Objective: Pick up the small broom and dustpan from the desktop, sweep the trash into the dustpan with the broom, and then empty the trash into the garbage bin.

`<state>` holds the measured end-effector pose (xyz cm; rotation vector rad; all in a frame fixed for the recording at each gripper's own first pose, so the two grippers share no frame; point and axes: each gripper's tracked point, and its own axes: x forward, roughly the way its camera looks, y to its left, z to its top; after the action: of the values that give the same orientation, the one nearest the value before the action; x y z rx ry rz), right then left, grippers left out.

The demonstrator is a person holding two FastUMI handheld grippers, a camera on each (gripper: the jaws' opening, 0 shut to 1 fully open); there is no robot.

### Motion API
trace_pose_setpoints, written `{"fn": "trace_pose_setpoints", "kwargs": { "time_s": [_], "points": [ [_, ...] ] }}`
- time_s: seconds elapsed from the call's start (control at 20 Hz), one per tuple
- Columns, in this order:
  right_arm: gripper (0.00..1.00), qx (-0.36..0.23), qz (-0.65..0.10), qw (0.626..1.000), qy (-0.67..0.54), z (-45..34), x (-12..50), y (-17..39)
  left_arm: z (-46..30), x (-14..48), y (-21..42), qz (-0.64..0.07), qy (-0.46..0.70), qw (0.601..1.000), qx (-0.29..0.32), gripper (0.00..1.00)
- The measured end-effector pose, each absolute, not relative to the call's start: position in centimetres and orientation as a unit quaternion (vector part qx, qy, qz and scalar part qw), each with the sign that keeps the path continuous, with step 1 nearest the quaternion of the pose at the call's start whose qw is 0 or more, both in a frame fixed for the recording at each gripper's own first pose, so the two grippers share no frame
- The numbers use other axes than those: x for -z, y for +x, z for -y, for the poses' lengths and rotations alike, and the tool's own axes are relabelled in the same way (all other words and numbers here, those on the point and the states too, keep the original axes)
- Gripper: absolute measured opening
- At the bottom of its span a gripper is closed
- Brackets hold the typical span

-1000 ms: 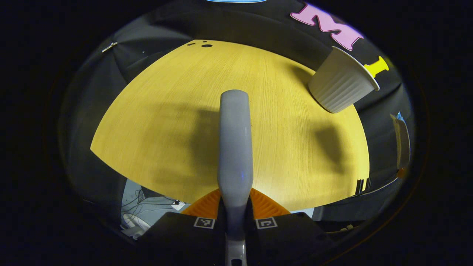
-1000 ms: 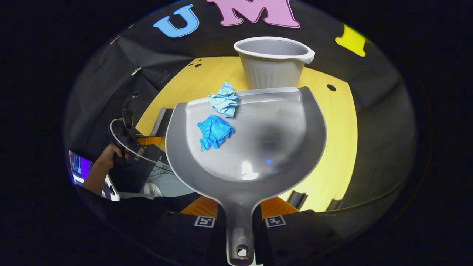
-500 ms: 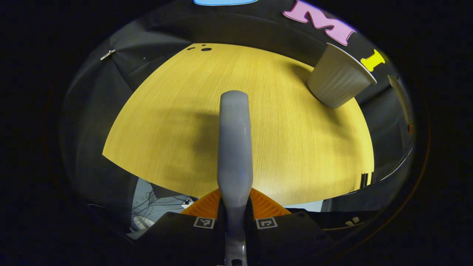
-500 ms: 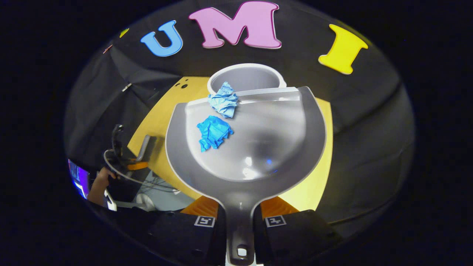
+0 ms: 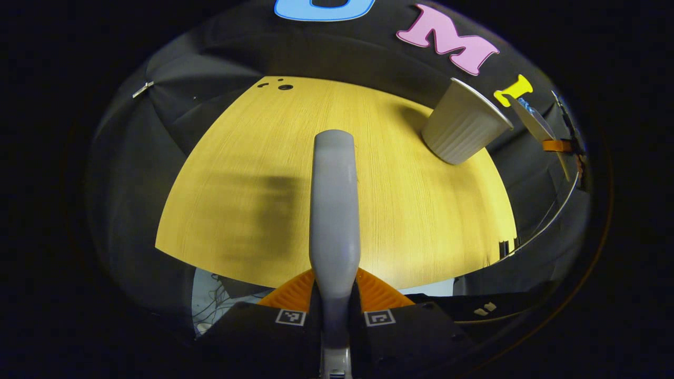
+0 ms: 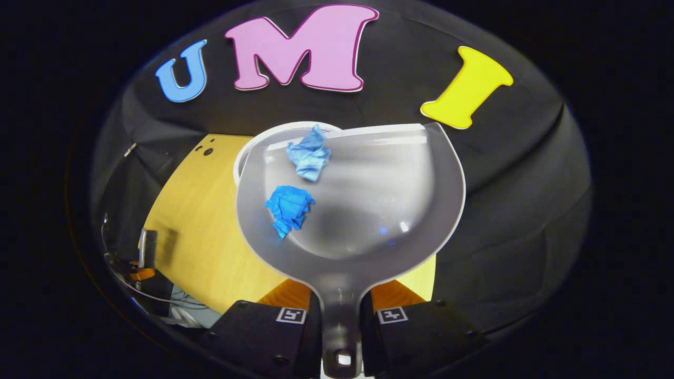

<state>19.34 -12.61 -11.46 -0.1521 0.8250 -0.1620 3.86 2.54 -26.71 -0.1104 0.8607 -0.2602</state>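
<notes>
Now you are holding the dustpan (image 6: 363, 205) by its stiff handle, right gripper (image 6: 342, 316) clamped on it, its lip over the bin (image 5: 463, 129). Two light paper wads (image 6: 308, 158) are sliding easily. Left gripper (image 5: 335, 316) is clamping the broom (image 5: 334, 205) above the tabletop (image 5: 421, 210).

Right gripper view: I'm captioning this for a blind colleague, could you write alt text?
The right gripper grips a grey dustpan by its handle, holding two crumpled blue paper scraps over the white garbage bin on a yellow wooden table.
</notes>
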Motion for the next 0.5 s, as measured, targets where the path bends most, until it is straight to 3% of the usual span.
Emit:
{"fn": "trace_pose_setpoints", "kwargs": {
  "time_s": [0.35,0.5],
  "points": [
    [0.34,0.167,-0.367,0.911,-0.088,14.0,10.3,25.7,-5.9,26.0,6.5,-0.401,-0.060,0.905,0.129,0.26],
    [0.34,0.193,-0.356,0.898,-0.175,14.5,10.2,27.2,-6.4,25.8,7.5,-0.397,-0.063,0.907,0.123,0.26]
  ]
}}
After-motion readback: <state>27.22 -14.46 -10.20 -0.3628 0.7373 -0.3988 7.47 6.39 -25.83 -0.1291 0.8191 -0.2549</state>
